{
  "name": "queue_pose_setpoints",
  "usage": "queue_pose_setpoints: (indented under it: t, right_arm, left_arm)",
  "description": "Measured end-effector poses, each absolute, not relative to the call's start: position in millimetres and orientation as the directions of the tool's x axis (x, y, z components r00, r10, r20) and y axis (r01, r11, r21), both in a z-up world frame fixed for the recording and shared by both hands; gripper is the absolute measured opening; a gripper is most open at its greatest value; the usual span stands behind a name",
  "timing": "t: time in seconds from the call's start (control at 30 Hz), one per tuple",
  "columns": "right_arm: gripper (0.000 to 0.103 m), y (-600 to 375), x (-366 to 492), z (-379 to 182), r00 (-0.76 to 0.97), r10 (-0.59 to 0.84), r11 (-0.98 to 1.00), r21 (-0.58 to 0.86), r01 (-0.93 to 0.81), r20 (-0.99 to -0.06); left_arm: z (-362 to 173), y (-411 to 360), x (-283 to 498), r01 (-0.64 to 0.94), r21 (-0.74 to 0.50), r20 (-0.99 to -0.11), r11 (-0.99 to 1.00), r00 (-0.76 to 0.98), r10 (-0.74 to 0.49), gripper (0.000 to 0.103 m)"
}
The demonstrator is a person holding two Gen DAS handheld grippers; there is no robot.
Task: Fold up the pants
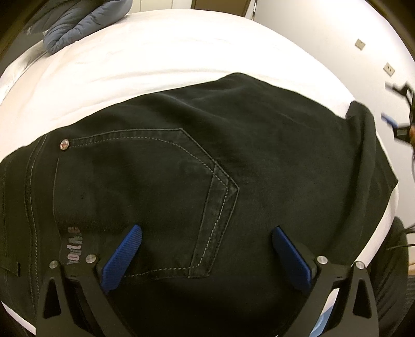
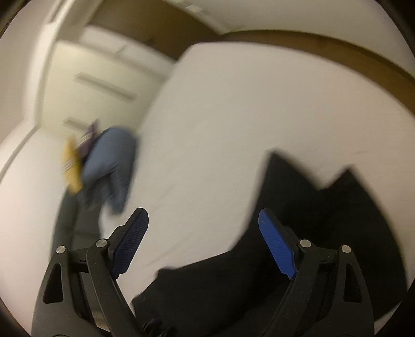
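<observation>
Left wrist view shows black jeans folded on the white bed, left gripper spread empty above their back pocket, right gripper wide open, holding nothing, apparently between folds.

Left tool gapes wide above black pants on white bed.

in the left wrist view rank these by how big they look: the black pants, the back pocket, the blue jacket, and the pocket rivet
1. black pants, filling most of the view
2. back pocket
3. blue jacket, though it lies far off and is cut by the picture's edge, so its real size is unsure
4. pocket rivet
</observation>
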State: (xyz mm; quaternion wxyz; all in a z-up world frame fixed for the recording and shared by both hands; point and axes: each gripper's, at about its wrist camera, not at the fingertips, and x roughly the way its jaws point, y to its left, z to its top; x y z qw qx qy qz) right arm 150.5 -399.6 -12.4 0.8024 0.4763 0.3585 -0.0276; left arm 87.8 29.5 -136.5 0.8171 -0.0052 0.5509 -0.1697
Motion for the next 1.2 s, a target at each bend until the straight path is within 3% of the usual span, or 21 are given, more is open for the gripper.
queue_pose_setpoints:
  t: [0.1,0.27,0.37,0.53,0.6,0.63,0.73,0.87,1.0,1.03,1.13,1.2]
  right_arm:
    - [0.082,-421,119,-26,0.764,0.257,0.468,0.768,0.438,-0.592]
    - [0.047,-437,65,-85,0.757,0.318,0.287,0.819,0.498,-0.571]
    - [0.033,-445,61,-111,0.783,0.327,0.186,0.849,0.495,-0.529]
    - [0.032,-422,72,-130,0.808,0.359,0.141,0.883,0.447,-0.467]
    - [0.010,-425,85,-139,0.800,0.355,0.158,0.875,0.458,-0.483]
    - [0.005,-423,86,-136,0.785,0.340,0.194,0.856,0.480,-0.517]
    - [0.005,-422,86,-113,0.772,0.268,0.290,0.813,0.505,-0.576]
    - [0.009,-417,104,-62,0.631,0.193,0.482,0.633,0.606,-0.752]
    - [0.016,-373,165,-3,0.554,0.293,0.673,0.580,0.460,-0.779]
    - [0.025,-370,166,5,0.577,0.311,0.668,0.605,0.432,-0.755]
    - [0.081,-381,140,26,0.698,0.289,0.645,0.672,0.364,-0.655]
    - [0.083,-391,115,25,0.766,0.258,0.619,0.709,0.338,-0.590]
  left_arm:
    - [-135,31,85,0.277,-0.200,-0.895,0.940,0.339,-0.290,0.101]
    - [-135,28,83,0.295,-0.174,-0.902,0.940,0.336,-0.272,0.101]
    - [-136,27,84,0.286,-0.181,-0.901,0.941,0.335,-0.275,0.101]
    - [-137,23,85,0.286,-0.169,-0.904,0.943,0.337,-0.264,0.101]
    - [-137,19,86,0.284,-0.174,-0.903,0.943,0.336,-0.267,0.101]
    - [-137,19,86,0.284,-0.178,-0.902,0.942,0.336,-0.271,0.101]
    - [-136,24,85,0.287,-0.181,-0.901,0.941,0.335,-0.276,0.101]
    - [-137,24,85,0.291,-0.175,-0.902,0.941,0.336,-0.272,0.101]
    - [-137,21,83,0.288,-0.169,-0.902,0.942,0.339,-0.266,0.101]
    - [-137,21,83,0.286,-0.172,-0.901,0.943,0.340,-0.268,0.101]
    - [-138,21,82,0.287,-0.171,-0.900,0.942,0.344,-0.268,0.101]
    - [-138,21,81,0.295,-0.167,-0.901,0.941,0.342,-0.267,0.101]
